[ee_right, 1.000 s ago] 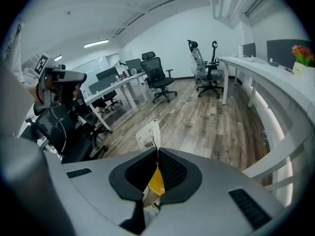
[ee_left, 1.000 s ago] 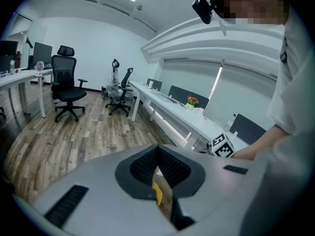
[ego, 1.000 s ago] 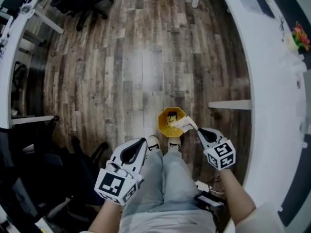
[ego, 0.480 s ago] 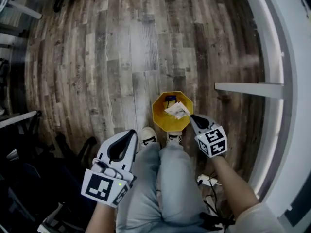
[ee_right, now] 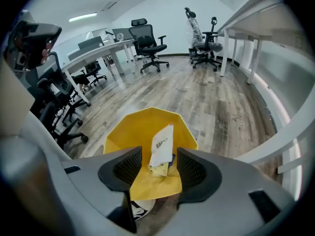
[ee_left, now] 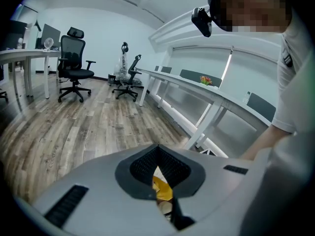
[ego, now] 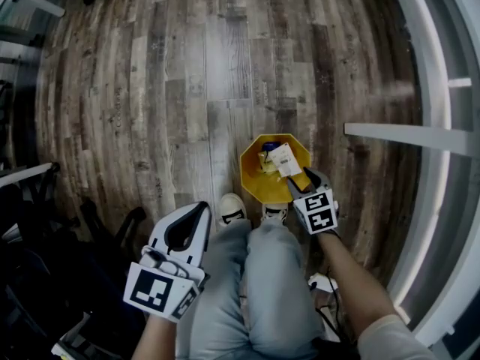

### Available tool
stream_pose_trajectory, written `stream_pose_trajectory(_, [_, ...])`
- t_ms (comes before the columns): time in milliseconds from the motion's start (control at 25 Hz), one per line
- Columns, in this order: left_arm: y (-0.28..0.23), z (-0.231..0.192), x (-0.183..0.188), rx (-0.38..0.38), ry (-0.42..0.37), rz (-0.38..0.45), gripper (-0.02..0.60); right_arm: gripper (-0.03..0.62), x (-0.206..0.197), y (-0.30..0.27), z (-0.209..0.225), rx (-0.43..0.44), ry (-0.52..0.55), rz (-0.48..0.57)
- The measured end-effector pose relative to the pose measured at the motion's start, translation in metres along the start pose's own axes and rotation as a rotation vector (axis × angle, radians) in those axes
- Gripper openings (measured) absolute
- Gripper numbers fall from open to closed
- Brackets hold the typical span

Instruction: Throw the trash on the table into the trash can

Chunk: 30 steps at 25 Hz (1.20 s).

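I find no legible text in any view. The white wrapper (ee_right: 161,149) above the yellow trash can (ee_right: 142,129) carries a block of dark print, too small for me to read. One floor plank (ego: 120,107) bears a faint line of lettering, likewise unreadable. The cubes on the left gripper (ego: 199,210) and right gripper (ego: 297,180) show only black-and-white square marker patterns, not characters

Matt yel. plastic trash can (ego: 253,180) w/ paper wrapper (ego: 285,158), wood-plank floor (ego: 187,88).
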<state>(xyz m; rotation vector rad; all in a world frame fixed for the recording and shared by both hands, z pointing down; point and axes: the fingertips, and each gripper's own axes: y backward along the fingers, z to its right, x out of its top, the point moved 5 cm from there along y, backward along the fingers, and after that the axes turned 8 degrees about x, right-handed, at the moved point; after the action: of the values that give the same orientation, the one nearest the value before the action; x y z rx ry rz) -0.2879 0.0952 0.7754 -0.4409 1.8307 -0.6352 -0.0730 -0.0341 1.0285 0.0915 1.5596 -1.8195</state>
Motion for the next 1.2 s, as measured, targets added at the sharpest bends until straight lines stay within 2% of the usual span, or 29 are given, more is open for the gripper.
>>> stream_pose_trajectory(80, [0.006, 0.002, 0.003, -0.001, -0.004, -0.003, 0.002, 0.245, 0.004, 0.005, -0.002, -0.019, 0.015, -0.001])
stream_pose_trajectory(320, [0.027, 0.005, 0.029, 0.006, -0.007, 0.008, 0.002, 0.245, 0.034, 0.043, -0.015, 0.001, 0.024, 0.035])
stream_pose_trajectory(560, [0.074, 0.031, 0.096, -0.009, -0.031, 0.014, 0.002, 0.243, 0.108, 0.152, -0.032, 0.046, 0.027, 0.126])
stream_pose_trajectory(640, [0.1, 0.04, 0.126, 0.0, -0.034, 0.032, 0.002, 0.204, 0.137, 0.197, -0.046, 0.073, 0.034, 0.163])
stream_pose_trajectory(760, [0.133, 0.058, 0.166, -0.008, -0.027, 0.052, 0.002, 0.068, 0.18, 0.262, -0.068, 0.098, 0.056, 0.226])
stream_pose_trajectory(1000, [0.179, 0.106, 0.231, -0.099, -0.094, 0.102, 0.002, 0.043, 0.249, 0.372, -0.102, 0.1, 0.062, 0.38])
stream_pose_trajectory(1200, [0.216, 0.134, 0.255, -0.133, -0.079, 0.144, 0.002, 0.044, 0.27, 0.442, -0.128, 0.127, 0.018, 0.479])
